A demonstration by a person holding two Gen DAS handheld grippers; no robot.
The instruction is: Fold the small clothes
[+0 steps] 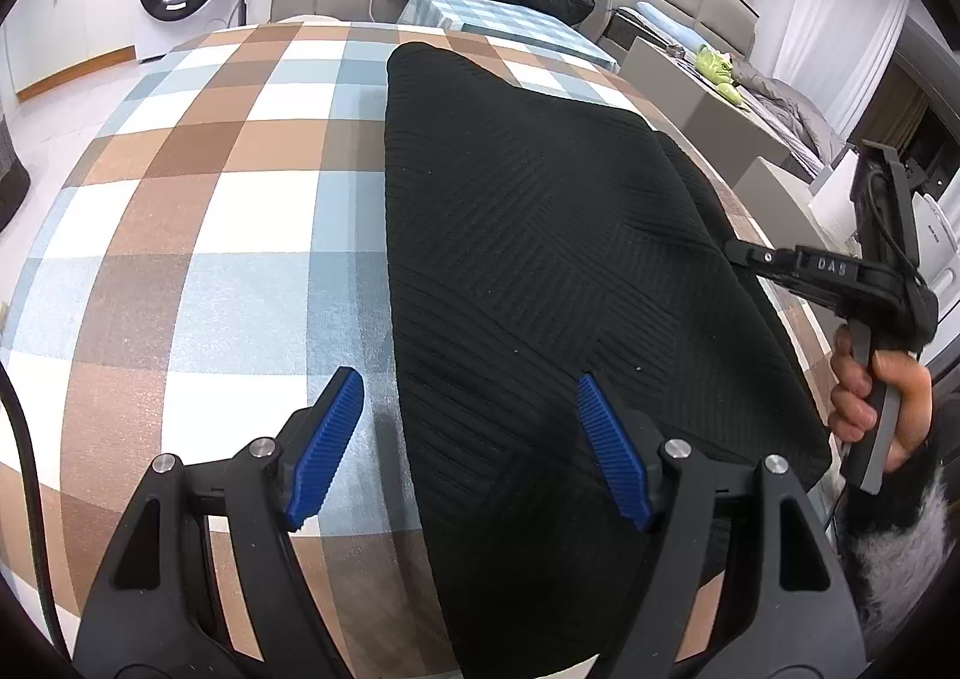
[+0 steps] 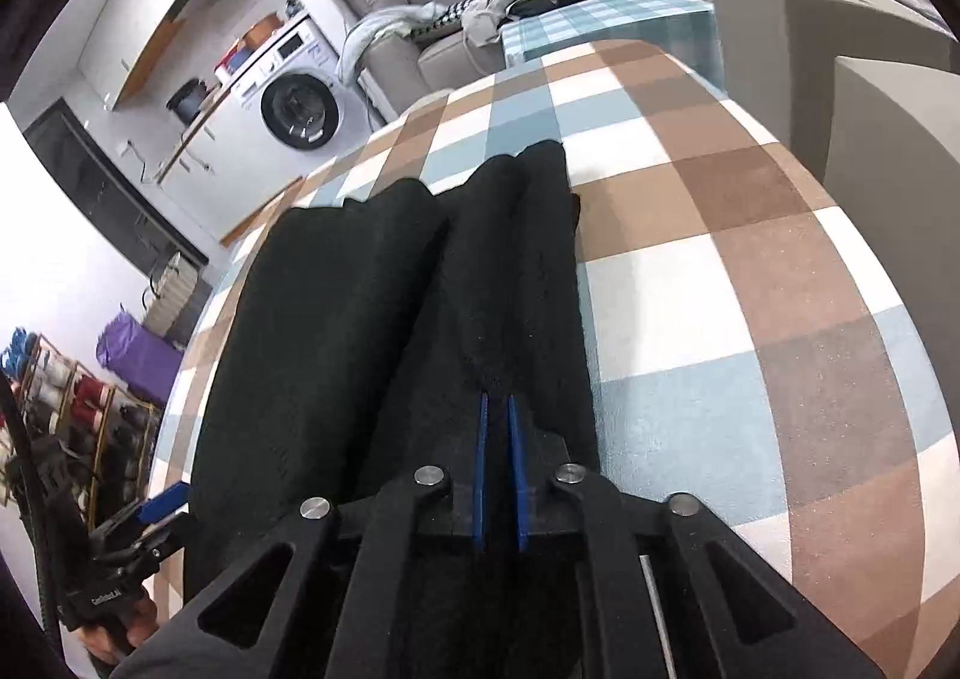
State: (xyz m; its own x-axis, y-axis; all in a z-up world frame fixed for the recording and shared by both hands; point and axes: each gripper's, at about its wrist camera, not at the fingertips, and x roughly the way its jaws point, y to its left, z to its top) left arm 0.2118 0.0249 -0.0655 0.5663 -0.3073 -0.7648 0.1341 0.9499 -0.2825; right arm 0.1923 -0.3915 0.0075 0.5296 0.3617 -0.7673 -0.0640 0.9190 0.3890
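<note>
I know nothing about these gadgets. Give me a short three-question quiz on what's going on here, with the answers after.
1. True or false: the left gripper has its blue pads spread wide apart.
2. What is the right gripper pinching? A) a white towel B) the black knit garment C) nothing
3. Fill in: the garment lies on a ______ cloth of brown, blue and white squares.

Key
1. True. The jaws stand open, straddling the garment's near left edge.
2. B. Its pads are nearly closed on a raised fold of the black fabric.
3. Checkered.
</note>
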